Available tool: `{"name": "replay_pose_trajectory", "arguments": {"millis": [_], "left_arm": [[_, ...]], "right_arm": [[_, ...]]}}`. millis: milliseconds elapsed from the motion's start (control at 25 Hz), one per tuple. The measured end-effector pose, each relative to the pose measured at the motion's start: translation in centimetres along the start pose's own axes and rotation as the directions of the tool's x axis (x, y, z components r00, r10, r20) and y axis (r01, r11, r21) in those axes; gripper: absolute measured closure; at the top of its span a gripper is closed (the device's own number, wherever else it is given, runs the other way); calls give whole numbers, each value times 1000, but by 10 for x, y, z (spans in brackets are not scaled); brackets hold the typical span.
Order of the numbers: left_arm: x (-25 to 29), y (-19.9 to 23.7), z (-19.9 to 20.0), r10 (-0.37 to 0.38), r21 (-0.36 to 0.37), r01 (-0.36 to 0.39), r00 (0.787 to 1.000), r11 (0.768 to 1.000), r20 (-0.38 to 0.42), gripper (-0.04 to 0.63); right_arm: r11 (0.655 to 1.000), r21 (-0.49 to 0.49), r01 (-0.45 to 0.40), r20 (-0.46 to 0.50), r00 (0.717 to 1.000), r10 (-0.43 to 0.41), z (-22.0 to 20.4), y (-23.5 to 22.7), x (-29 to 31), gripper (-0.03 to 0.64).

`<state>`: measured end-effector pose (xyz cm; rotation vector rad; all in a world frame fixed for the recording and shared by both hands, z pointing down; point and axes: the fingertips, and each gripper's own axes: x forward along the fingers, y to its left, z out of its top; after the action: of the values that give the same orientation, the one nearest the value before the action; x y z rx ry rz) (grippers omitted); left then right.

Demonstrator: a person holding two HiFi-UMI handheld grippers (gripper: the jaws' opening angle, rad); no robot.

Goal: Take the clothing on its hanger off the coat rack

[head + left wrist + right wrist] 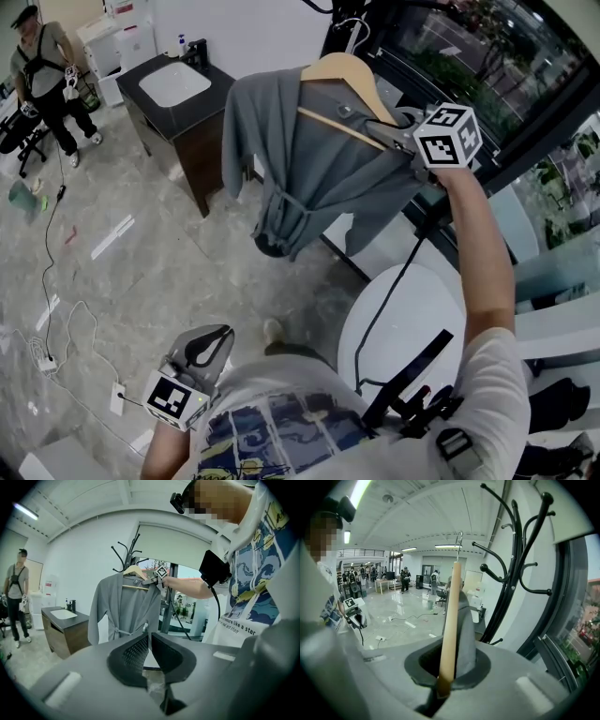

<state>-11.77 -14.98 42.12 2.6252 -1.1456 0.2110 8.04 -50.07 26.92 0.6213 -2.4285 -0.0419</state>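
Grey robe [309, 178] on hanger [342, 70] clamped in right hand-held gripper [380, 129].

Grey robe [309, 173] on a pale tan wooden hanger [342, 67]; black coat rack [506, 590]; black-and-white square markers on the right gripper [394, 129]; grey marbled floor [187, 272].

Grey robe [309, 178] w/ wood hanger [342, 70] (off rack [502, 603]).

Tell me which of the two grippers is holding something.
The right gripper: its jaws are clamped on the wooden hanger carrying the grey robe. The left gripper hangs low, jaws together, empty.
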Motion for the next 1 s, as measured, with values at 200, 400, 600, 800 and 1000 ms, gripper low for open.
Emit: {"name": "replay_pose_trajectory", "arguments": {"millis": [200,400,600,800,1000], "left_arm": [[-25,-15,-8,-22,4,22,1000,1000,-1,569],[-49,-27,-20,-43,3,43,999,999,-12,569],[-69,-34,-33,-58,6,58,998,998,-17,569],[-80,-47,-36,-76,19,76,997,997,-6,569],[-91,-55,-40,-87,25,87,996,996,-4,569]], "right_arm": [[1000,-5,-5,-9,1000,5,-8,47,-11,614],[1000,-8,-10,-6,1000,10,-20,102,-21,614],[1000,-2,-24,5,1000,24,-34,157,-25,614],[999,-14,-38,29,999,38,-41,209,-37,614],[997,-36,-68,59,996,70,-37,264,-48,614]]}}
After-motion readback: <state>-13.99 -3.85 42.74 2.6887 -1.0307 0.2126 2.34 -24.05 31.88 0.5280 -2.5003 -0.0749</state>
